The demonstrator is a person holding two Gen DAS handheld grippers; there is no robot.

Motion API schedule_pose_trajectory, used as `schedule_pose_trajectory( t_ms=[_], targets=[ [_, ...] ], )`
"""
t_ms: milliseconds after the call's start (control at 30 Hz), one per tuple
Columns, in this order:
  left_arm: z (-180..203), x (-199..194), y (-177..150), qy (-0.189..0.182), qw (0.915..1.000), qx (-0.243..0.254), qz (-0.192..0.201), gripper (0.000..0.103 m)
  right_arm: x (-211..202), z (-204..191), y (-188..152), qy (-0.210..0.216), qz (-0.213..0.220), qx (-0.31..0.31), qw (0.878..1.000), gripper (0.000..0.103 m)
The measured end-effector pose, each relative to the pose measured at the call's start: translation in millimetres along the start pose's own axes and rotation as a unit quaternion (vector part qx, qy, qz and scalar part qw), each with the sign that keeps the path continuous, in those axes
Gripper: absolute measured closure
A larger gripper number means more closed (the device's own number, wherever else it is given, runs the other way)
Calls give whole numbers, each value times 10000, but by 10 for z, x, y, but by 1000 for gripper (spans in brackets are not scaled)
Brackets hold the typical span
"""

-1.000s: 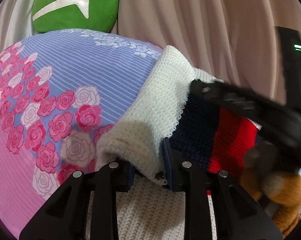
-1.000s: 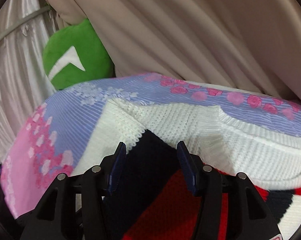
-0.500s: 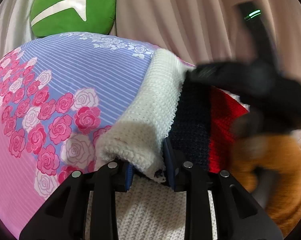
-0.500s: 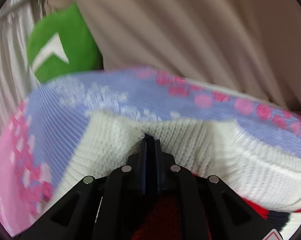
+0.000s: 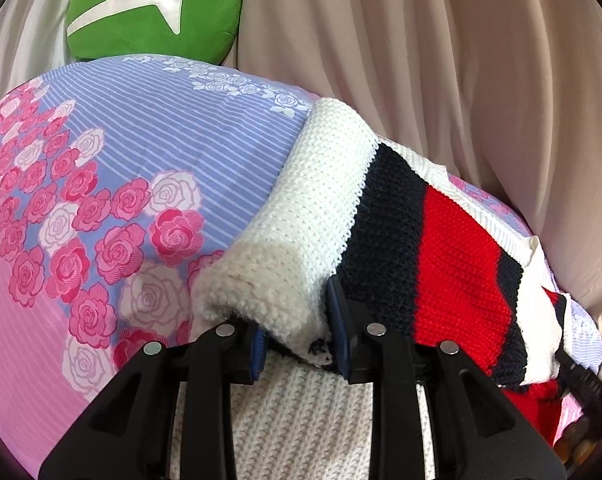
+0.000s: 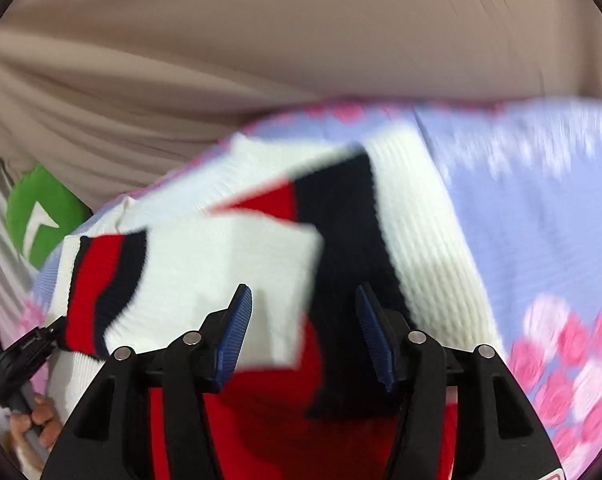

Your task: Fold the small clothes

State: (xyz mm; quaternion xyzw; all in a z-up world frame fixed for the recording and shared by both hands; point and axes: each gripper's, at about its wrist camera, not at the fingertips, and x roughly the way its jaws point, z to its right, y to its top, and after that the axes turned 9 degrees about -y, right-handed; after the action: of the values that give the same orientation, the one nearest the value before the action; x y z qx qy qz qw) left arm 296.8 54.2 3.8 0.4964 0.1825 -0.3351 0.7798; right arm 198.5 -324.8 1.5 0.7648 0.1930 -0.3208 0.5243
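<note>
Sweater (image 5: 441, 240) on the flowered bed (image 5: 141, 128), white fold pinched in left gripper (image 5: 297, 336); right gripper (image 6: 303, 336) opening, empty, so the loose right side could slump unfolded.

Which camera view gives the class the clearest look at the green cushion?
The left wrist view. There the green cushion sits large and sharp at the top, its white arrow-like mark plain, with only its lower edge hidden behind the floral bedding. In the right wrist view it is a small, blurred patch at the left edge.
</note>
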Motion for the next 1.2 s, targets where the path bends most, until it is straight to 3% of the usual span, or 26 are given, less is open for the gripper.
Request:
schedule_pose_trajectory(
  t_ms=[67, 100, 133, 267, 333, 367, 400, 567, 633, 700, 1200],
  targets=[
    [-33, -38, 5, -12, 9999, -68, 79, 77, 29, -141, 32, 91, -46, -236, 9997, 53],
    [-33, -95, -18, 20, 9999, -80, 137, 77, 45, -193, 28, 166, -72, -324, 9993, 86],
    [-35, -122, -16, 60, 9998, -77, 188, 78, 29, -268, 45, 201, -85, -400, 9990, 95],
    [-38, -130, -10, 274, 9995, 39, 123, 80, -345, -270, 93, 197, 689, -327, 9969, 96],
    [-25, -110, -9, 320, 9994, 77, 74, 80, -186, -142, 103, -25, 535, -285, 9982, 96],
    [3, -92, -13, 372, 9992, 148, 39, 80, 45, -100, 67, -328, 212, -351, 9986, 96],
    [32, -71, -17, 445, 9987, 229, 14, 80, 185, -50, 39, -297, 72, -254, 9992, 97],
    [138, -54, -67, 743, 9960, 503, -24, 79, -237, -191, 163, -255, 531, -401, 9975, 97],
    [158, -47, -82, 814, 9950, 575, -41, 79, -13, -196, 126, -484, 213, -461, 9975, 96],
    [171, -7, -70, 906, 9937, 662, -67, 79, 40, -124, 153, -341, 83, -241, 9991, 97],
    [240, 40, -89, 1130, 9895, 897, -56, 78, -9, -198, 177, -348, 151, -297, 9988, 96]
  ],
)
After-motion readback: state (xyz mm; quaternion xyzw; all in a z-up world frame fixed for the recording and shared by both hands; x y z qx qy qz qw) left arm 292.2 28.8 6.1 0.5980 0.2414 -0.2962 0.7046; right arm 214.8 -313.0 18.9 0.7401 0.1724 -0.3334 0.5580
